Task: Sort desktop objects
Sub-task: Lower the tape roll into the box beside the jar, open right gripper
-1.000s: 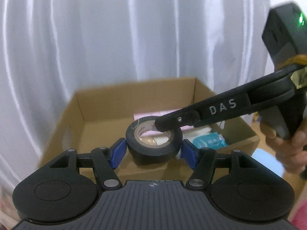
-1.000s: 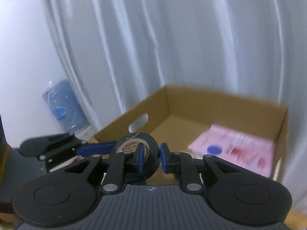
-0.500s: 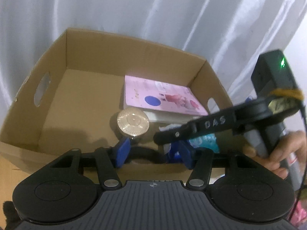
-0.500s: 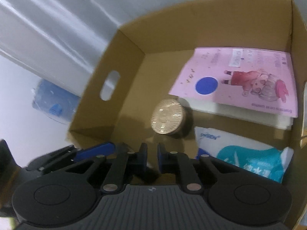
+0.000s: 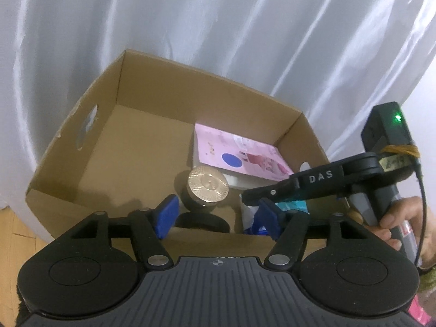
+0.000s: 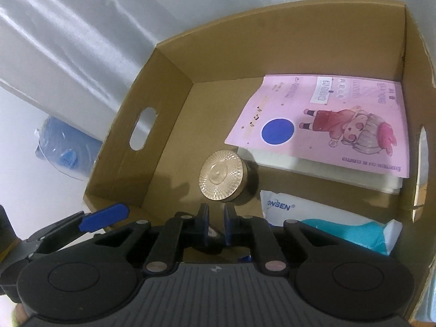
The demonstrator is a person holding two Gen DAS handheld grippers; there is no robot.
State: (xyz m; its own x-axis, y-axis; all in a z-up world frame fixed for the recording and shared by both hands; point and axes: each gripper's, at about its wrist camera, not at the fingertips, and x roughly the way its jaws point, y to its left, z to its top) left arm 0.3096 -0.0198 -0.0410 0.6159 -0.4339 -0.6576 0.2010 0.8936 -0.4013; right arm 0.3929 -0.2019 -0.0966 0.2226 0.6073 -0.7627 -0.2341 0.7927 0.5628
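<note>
Two-handed above cardboard box [image 5: 212, 73]: shows left hand-held gripper [image 5: 215, 215] spread, jaws just opening, black tape roll [image 5: 201, 222] loose between them, and right hand-held gripper [image 6: 216, 212] pressed together just short of gold-lidded jar [image 6: 222, 174].

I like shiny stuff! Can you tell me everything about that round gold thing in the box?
The round gold thing looks like a low tin or jar with a shiny metallic lid cut in a sunburst pattern of tiny facets, with a small raised centre. It sits lid up on the floor of the cardboard box, near the middle, beside the pink booklet. No gripper touches it.
</note>
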